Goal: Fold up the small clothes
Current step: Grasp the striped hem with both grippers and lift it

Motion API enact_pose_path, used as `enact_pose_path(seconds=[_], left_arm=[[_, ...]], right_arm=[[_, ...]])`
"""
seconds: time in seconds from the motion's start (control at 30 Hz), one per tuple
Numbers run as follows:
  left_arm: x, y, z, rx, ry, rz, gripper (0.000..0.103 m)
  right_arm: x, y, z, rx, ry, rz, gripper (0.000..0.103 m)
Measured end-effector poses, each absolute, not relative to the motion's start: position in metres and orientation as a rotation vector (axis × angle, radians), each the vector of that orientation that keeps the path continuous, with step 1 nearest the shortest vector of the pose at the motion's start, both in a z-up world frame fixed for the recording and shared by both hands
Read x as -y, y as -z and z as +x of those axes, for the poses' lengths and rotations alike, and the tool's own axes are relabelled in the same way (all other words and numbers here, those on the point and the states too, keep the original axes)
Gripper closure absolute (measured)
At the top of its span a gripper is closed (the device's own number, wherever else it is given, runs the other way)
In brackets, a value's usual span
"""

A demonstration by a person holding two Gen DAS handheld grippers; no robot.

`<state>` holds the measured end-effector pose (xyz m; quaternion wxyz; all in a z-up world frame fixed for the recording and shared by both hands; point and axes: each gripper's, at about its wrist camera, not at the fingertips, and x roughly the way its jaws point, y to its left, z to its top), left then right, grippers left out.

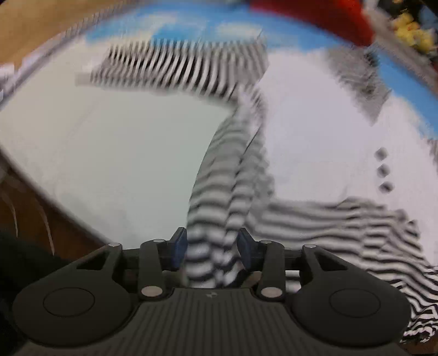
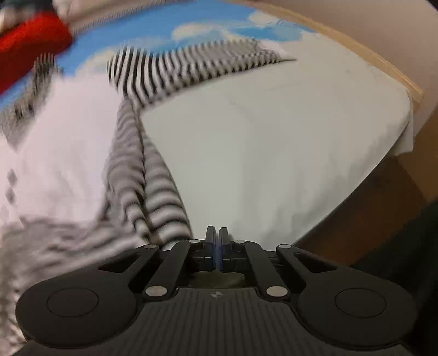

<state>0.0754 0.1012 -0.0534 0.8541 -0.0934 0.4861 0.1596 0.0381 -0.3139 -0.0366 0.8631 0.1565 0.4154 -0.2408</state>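
Observation:
A small black-and-white striped garment (image 1: 219, 191) with a white front panel (image 1: 314, 137) lies spread on a white sheet (image 1: 123, 150). One striped sleeve (image 1: 178, 65) stretches off at the far side. My left gripper (image 1: 212, 246) stands half apart, and a bunched striped fold runs between its blue pads (image 1: 179, 247). In the right wrist view the same garment (image 2: 153, 186) runs up from the lower left, its sleeve (image 2: 178, 68) at the top. My right gripper (image 2: 216, 235) is shut just right of the striped edge. No cloth shows between its pads. Both views are blurred.
A blue cloth with white clouds (image 2: 164, 30) covers the far part of the bed. A red item (image 1: 314, 13) and yellow soft things (image 1: 410, 30) lie beyond it. The sheet's edge (image 2: 356, 186) drops to brown wood at the right, and a wooden rim (image 2: 369, 57) borders the bed.

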Motion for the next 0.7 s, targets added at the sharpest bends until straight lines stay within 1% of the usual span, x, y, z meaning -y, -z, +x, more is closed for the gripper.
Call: enact_pose_path(seconds=[0.03, 0.1, 0.17, 0.23, 0.33, 0.37, 0.43, 0.53, 0.57, 0.63, 0.67, 0.7], left_arm=[[-0.094, 0.044, 0.073, -0.968, -0.307, -0.164, 0.049], [-0.078, 0.031, 0.07, -0.886, -0.225, -0.122, 0.047], [-0.066, 0.032, 0.072, -0.889, -0.137, -0.134, 0.047], [-0.063, 0.045, 0.078, -0.968, -0.106, -0.179, 0.047], [-0.065, 0.08, 0.084, -1.182, -0.13, -0.189, 0.049], [-0.064, 0.084, 0.082, -1.192, -0.145, -0.17, 0.048], [-0.059, 0.072, 0.079, -1.153, -0.135, -0.133, 0.048], [-0.052, 0.056, 0.075, -1.069, -0.109, -0.104, 0.047], [-0.051, 0.056, 0.076, -1.071, -0.11, -0.097, 0.047], [-0.053, 0.068, 0.08, -1.154, -0.122, -0.132, 0.047], [-0.056, 0.075, 0.081, -1.198, -0.131, -0.157, 0.047], [-0.057, 0.074, 0.079, -1.194, -0.136, -0.164, 0.047]], right_arm=[[0.307, 0.025, 0.036, -0.802, 0.473, 0.296, 0.093], [0.292, 0.006, 0.034, -0.682, 0.38, 0.243, 0.07], [0.279, 0.005, 0.038, -0.669, 0.281, 0.207, 0.061], [0.276, 0.021, 0.046, -0.778, 0.217, 0.225, 0.061], [0.278, 0.057, 0.059, -1.021, 0.265, 0.187, 0.062], [0.28, 0.062, 0.058, -1.038, 0.286, 0.183, 0.061], [0.283, 0.056, 0.057, -1.013, 0.295, 0.214, 0.061], [0.28, 0.046, 0.052, -0.931, 0.312, 0.163, 0.061], [0.281, 0.05, 0.053, -0.95, 0.323, 0.136, 0.061], [0.285, 0.061, 0.05, -1.027, 0.347, 0.136, 0.06], [0.288, 0.061, 0.047, -1.021, 0.36, 0.157, 0.055], [0.289, 0.058, 0.047, -1.016, 0.371, 0.163, 0.054]])
